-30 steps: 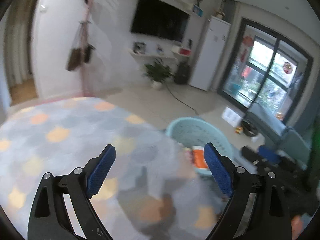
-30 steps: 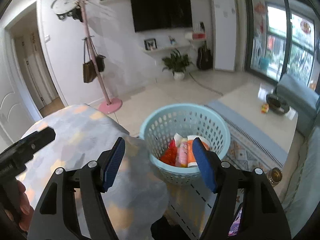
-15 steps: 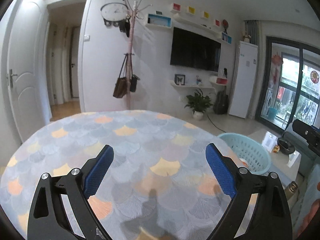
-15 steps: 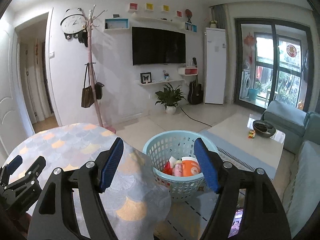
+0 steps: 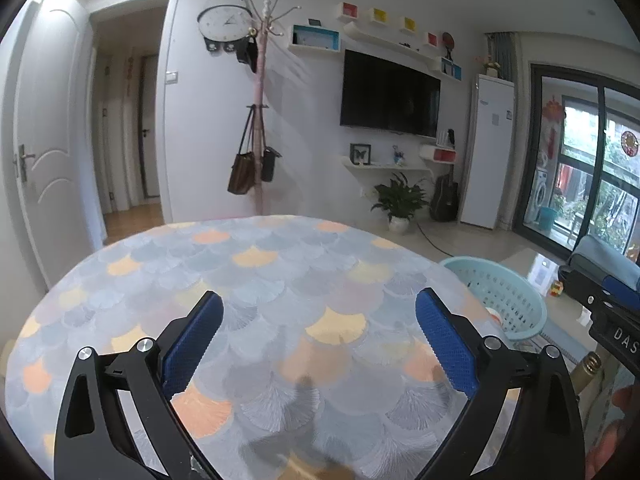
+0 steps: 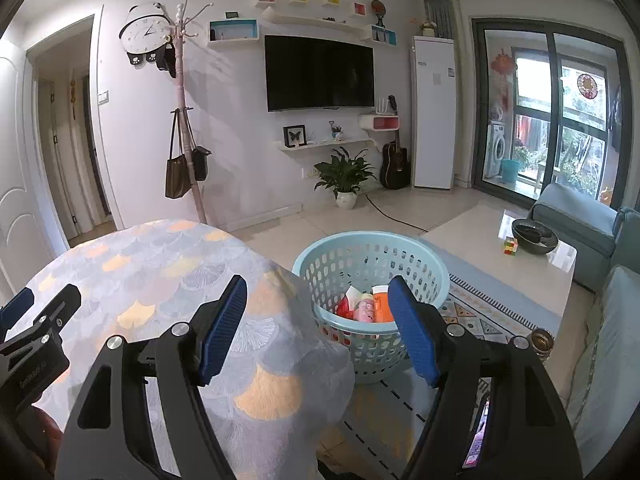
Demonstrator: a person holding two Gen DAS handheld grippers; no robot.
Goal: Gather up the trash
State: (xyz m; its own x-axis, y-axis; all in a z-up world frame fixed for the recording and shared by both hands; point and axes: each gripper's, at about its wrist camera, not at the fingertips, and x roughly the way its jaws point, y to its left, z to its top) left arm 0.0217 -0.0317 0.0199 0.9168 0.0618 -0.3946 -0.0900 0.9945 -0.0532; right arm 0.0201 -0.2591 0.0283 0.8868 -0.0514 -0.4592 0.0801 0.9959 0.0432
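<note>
A light blue laundry basket (image 6: 372, 237) stands on the floor beside the round table (image 6: 160, 264). Trash lies inside it: an orange cup (image 6: 382, 306), a red wrapper (image 6: 345, 309) and other packets. My right gripper (image 6: 317, 280) is open and hovers over the table's edge, facing the basket, with nothing between its fingers. My left gripper (image 5: 319, 296) hangs above the scallop-patterned tablecloth (image 5: 280, 272). Its jaws are opening and hold nothing. The basket (image 5: 500, 292) sits off to its right. Each gripper shows at the edge of the other's view.
A glass bottle (image 6: 542, 342) stands on the patterned rug (image 6: 480, 320) right of the basket. Beyond are a low coffee table (image 6: 536, 264) with a dark bowl, a grey sofa (image 6: 576, 216), a potted plant (image 6: 346, 178) and a pink coat stand (image 6: 188, 136).
The left view has swung away from the basket to the tabletop, and its jaws stand slightly wider. The right view has levelled out, with the basket a little farther off.
</note>
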